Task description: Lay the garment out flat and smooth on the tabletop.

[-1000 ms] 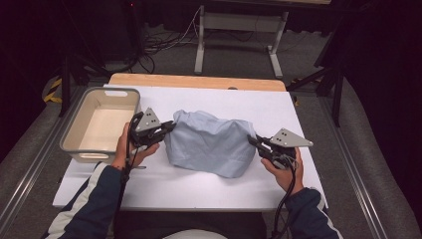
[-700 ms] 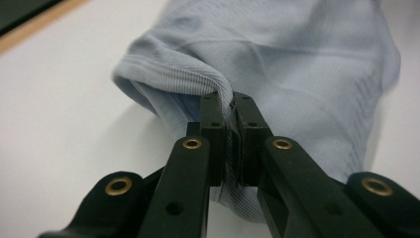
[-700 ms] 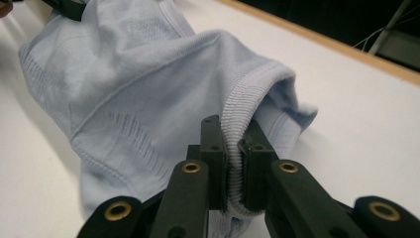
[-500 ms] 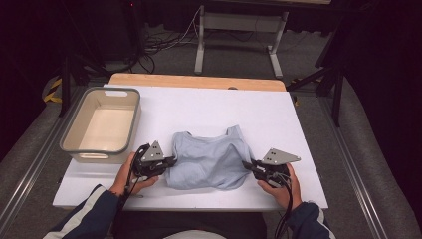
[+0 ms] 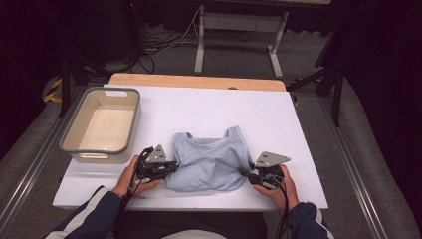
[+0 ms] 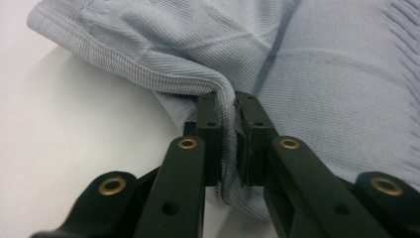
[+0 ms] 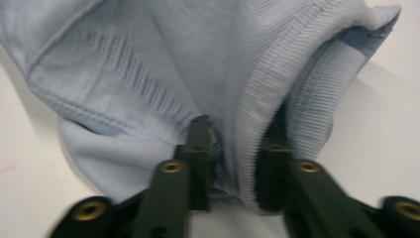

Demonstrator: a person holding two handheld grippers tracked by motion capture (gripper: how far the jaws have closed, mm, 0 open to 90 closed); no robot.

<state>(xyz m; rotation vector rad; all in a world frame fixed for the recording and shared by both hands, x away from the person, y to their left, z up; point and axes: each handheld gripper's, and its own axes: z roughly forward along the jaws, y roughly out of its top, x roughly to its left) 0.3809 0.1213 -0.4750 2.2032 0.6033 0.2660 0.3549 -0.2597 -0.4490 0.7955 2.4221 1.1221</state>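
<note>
A light blue ribbed tank top (image 5: 209, 159) lies spread on the white table (image 5: 199, 104) near its front edge, neckline facing away. At the top's left edge my left gripper (image 5: 174, 167) pinches a fold of the cloth (image 6: 322, 64). The jaws of the left gripper (image 6: 228, 99) have just been opening a little, but the pads still touch the fold. My right gripper (image 5: 244, 172) is at the top's right edge. The right gripper (image 7: 235, 129) has just been opening its jaws, and the ribbed hem (image 7: 257, 114) sits loosely between them.
A grey plastic bin (image 5: 114, 90) stands empty at the table's left side. A wooden strip (image 5: 199, 81) runs along the far edge. Metal frame legs and cables (image 5: 164, 42) stand on the floor beyond. The far half of the table is bare.
Both grippers came down and toward the near edge with the top, which was held up bunched and now lies flat. The right jaws have parted.
</note>
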